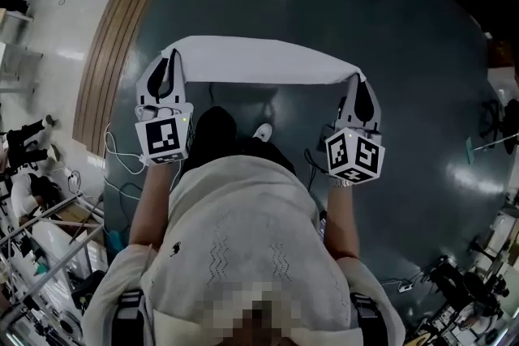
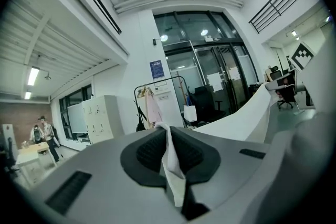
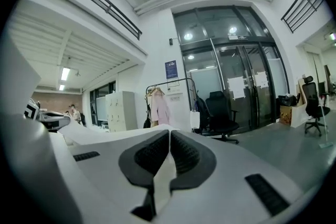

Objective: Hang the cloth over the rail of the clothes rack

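Long white fabric cloth (image 1: 259, 61): stretched taut between my left gripper (image 1: 171, 61) and right gripper (image 1: 358, 85); fingers of each clenched on a corner; carrying step. Black metal clothes rack (image 3: 172, 81) well ahead; next, approach, drape over its rail.

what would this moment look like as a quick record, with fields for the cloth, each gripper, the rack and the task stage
cloth: white cloth, stretched in a band between the two grippers in front of the person
left gripper: left gripper, jaws shut on the cloth's left end
right gripper: right gripper, jaws shut on the cloth's right end
rack: clothes rack stands far ahead near the glass doors, with a pink garment hanging on it
task stage: cloth held at both ends, not yet over the rail
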{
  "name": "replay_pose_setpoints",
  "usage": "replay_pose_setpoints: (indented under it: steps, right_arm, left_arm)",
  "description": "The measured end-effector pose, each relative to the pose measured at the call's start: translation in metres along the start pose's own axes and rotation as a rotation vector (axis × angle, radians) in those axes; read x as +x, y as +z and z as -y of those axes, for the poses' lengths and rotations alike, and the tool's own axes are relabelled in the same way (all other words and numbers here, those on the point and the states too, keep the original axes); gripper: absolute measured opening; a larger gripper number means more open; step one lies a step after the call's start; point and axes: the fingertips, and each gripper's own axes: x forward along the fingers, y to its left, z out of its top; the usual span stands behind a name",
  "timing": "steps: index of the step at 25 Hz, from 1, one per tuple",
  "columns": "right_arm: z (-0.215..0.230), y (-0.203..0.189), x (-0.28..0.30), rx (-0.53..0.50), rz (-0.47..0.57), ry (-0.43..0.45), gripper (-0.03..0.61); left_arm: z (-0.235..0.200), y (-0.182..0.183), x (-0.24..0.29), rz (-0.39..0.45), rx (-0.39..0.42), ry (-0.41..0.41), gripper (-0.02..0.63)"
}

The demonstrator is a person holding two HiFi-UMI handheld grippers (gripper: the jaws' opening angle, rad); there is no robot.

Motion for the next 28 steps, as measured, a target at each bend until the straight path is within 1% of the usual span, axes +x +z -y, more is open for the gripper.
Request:
replay_pose_setpoints:
  steps: [4, 8, 11, 16, 19, 23, 28]
  right_arm:
    - [0.005, -0.003, 0.024, -0.001, -0.012, -0.002, 0.023]
    - [0.011, -0.002, 0.049, -0.017, -0.016, -0.037, 0.023]
    - [0.022, 0.003, 0.076, -0.042, -0.022, -0.072, 0.023]
    - [0.031, 0.005, 0.152, -0.044, -0.056, -0.123, 0.023]
    - [0.019, 0.01, 0.21, -0.049, -0.085, -0.133, 0.023]
    - [-0.016, 0.022, 0.285, 0.002, -0.081, -0.152, 0.023]
    - [-0.053, 0.034, 0.356, 0.003, -0.07, -0.149, 0.023]
  left_arm:
    - [-0.003, 0.001, 0.032, 0.005, 0.004, -0.004, 0.028]
    - [-0.004, -0.005, 0.076, 0.011, -0.021, -0.03, 0.028]
    - [0.002, -0.006, 0.123, 0.024, -0.052, -0.071, 0.028]
    - [-0.005, -0.011, 0.215, 0.024, -0.086, -0.118, 0.028]
    - [-0.029, -0.01, 0.271, 0.019, -0.09, -0.127, 0.028]
    - [-0.083, -0.011, 0.339, 0.028, -0.128, -0.135, 0.028]
    - [-0.139, 0.002, 0.412, 0.062, -0.091, -0.15, 0.028]
